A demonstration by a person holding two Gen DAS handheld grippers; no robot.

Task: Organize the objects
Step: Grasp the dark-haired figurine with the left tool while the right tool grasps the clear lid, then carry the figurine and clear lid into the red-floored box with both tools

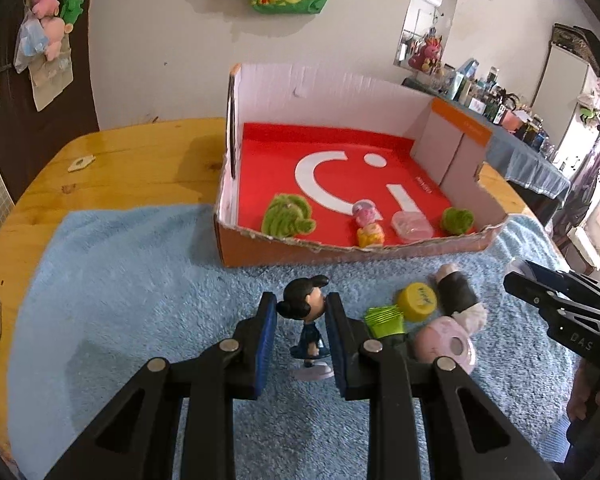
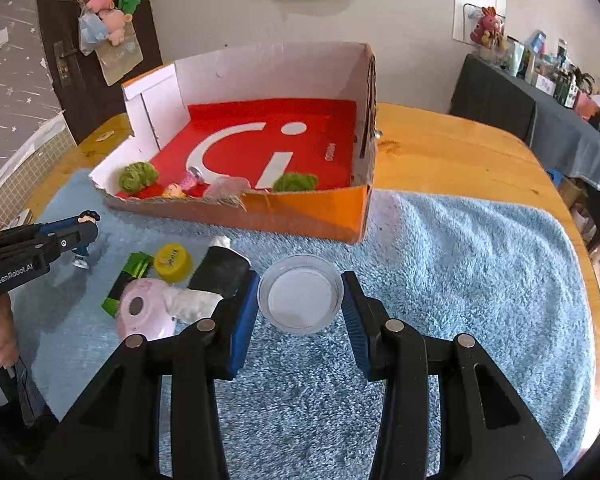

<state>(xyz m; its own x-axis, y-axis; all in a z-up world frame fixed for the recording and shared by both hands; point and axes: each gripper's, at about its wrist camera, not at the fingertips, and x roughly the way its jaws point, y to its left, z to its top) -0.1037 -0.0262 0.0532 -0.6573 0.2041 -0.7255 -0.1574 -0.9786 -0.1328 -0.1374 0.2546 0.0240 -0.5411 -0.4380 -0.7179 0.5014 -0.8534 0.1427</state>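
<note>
Blue towel (image 1: pixel 140 280) spread over a wooden table (image 1: pixel 120 160), carrying at its far edge an open cardboard box (image 1: pixel 340 252) with red floor, white inner walls and a torn orange front wall. Box contents, ranged along the front wall: a green fuzzy piece (image 1: pixel 288 216) at the left, a small pink and yellow figure (image 1: pixel 366 224) near the middle, a clear plastic case (image 1: pixel 412 226) beside it, a second green fuzzy piece (image 1: pixel 458 220) at the right. Left gripper (image 1: pixel 302 312): jaws set close on either side of a dark-haired figurine (image 1: pixel 304 308) in dark blue, pads at or touching its head; the figurine stands upright on the towel, on a pale base, in front of the box. Loose group on the towel to the right of the figurine: a green ribbed item (image 1: pixel 384 318), a yellow cap (image 1: pixel 417 302), a black and white tube-like object (image 1: pixel 458 292), a pink round device (image 1: pixel 446 346), all touching or just beside one another. Right gripper (image 2: pixel 300 308): jaws spread wide, a shallow clear round dish (image 2: pixel 301 294) lying on the towel between the pads, a gap visible on each side; the dish sits just right of the loose group and in front of the box's orange wall
</note>
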